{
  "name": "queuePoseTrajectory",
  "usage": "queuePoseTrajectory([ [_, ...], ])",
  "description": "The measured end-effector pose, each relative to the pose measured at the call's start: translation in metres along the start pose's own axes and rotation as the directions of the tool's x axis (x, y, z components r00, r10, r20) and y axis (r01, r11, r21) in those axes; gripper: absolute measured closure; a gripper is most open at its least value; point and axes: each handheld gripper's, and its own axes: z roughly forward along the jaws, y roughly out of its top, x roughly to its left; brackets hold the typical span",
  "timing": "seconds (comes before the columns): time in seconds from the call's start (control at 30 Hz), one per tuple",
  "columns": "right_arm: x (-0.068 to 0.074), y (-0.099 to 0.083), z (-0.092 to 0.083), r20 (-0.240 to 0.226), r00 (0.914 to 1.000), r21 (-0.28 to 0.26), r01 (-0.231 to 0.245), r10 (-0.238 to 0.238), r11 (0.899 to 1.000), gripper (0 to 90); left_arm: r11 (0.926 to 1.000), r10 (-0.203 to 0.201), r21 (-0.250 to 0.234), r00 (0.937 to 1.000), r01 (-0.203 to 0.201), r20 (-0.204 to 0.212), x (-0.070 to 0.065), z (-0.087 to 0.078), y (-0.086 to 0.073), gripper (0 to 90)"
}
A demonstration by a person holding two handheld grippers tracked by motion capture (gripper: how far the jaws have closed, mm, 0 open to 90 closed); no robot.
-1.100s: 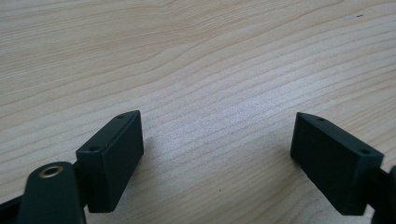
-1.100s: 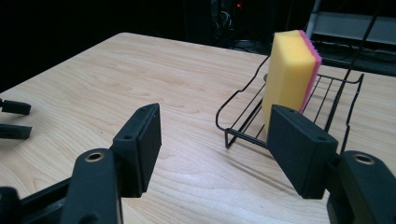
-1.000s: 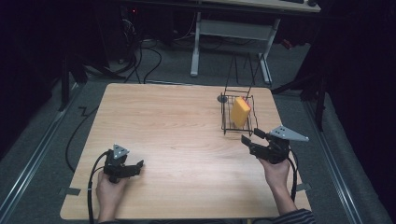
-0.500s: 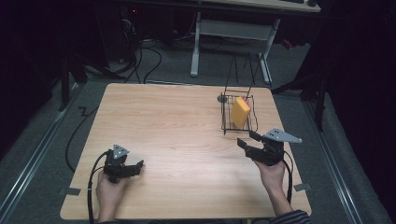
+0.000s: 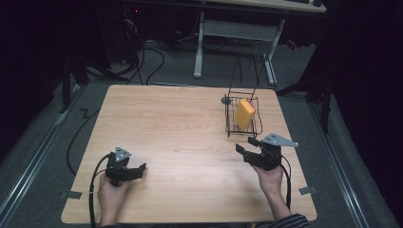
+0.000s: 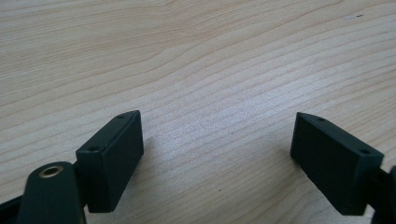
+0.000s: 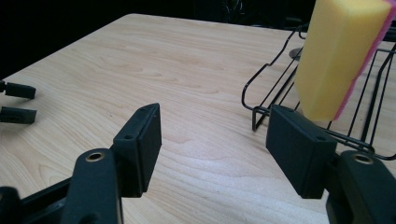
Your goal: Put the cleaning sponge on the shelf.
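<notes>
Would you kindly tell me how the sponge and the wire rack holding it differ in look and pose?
The sponge is a solid yellow block with a pink face; the wire rack is thin, black and see-through. The sponge stands on edge, leaning; the wire rack sits flat on the table. Both are near the table's far right corner.

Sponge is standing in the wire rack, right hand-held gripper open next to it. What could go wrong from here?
1. The yellow sponge stands on edge, tilted, in the wire rack; a nudge could tip it.
2. The right hand-held gripper sits close to the rack's near rim, so a jaw might catch a wire and drag the light rack.
3. The rack stands near the table's right edge and could slide off.
</notes>
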Motion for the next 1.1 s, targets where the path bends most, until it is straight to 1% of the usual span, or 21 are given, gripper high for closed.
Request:
queuePoseTrajectory([
  [0.17, 0.0, -0.006, 0.006, -0.004, 0.9999, 0.013, -0.012, 0.012, 1.0, 36.6, 1.0, 0.0, 0.0, 1.0, 0.0, 0.0, 0.0, 0.0, 0.0, 17.8],
  [0.27, 0.0, -0.008, 0.008, -0.005, 1.0, 0.016, -0.007, 0.008, 1.0, 36.6, 1.0, 0.0, 0.0, 1.0, 0.0, 0.0, 0.0, 0.0, 0.0, 17.8],
  [0.57, -0.003, -0.015, 0.017, 0.009, 0.9996, 0.038, -0.025, 0.025, 0.999, 36.6, 1.0, 0.0, 0.0, 1.0, 0.0, 0.0, 0.0, 0.0, 0.0, 17.8],
  [0.87, 0.0, -0.022, 0.029, 0.022, 0.9997, 0.084, 0.002, -0.004, 0.996, 36.5, 1.0, 0.0, 0.0, 1.0, 0.0, 0.0, 0.0, 0.0, 0.0, 17.8],
  [1.03, -0.001, -0.023, 0.033, 0.022, 0.9997, 0.095, -0.004, 0.002, 0.995, 36.5, 1.0, -0.001, -0.001, 1.0, 0.001, 0.0, 0.0, 0.0, 0.0, 17.8],
  [1.07, -0.001, -0.024, 0.034, 0.023, 0.9997, 0.096, 0.001, -0.003, 0.995, 36.6, 1.0, -0.001, -0.001, 1.0, 0.001, 0.0, 0.0, 0.0, 0.0, 17.8],
  [1.1, -0.001, -0.025, 0.035, 0.025, 0.9997, 0.101, -0.006, 0.004, 0.995, 36.6, 1.0, -0.001, -0.001, 1.0, 0.001, 0.0, 0.0, 0.0, 0.0, 17.8],
])
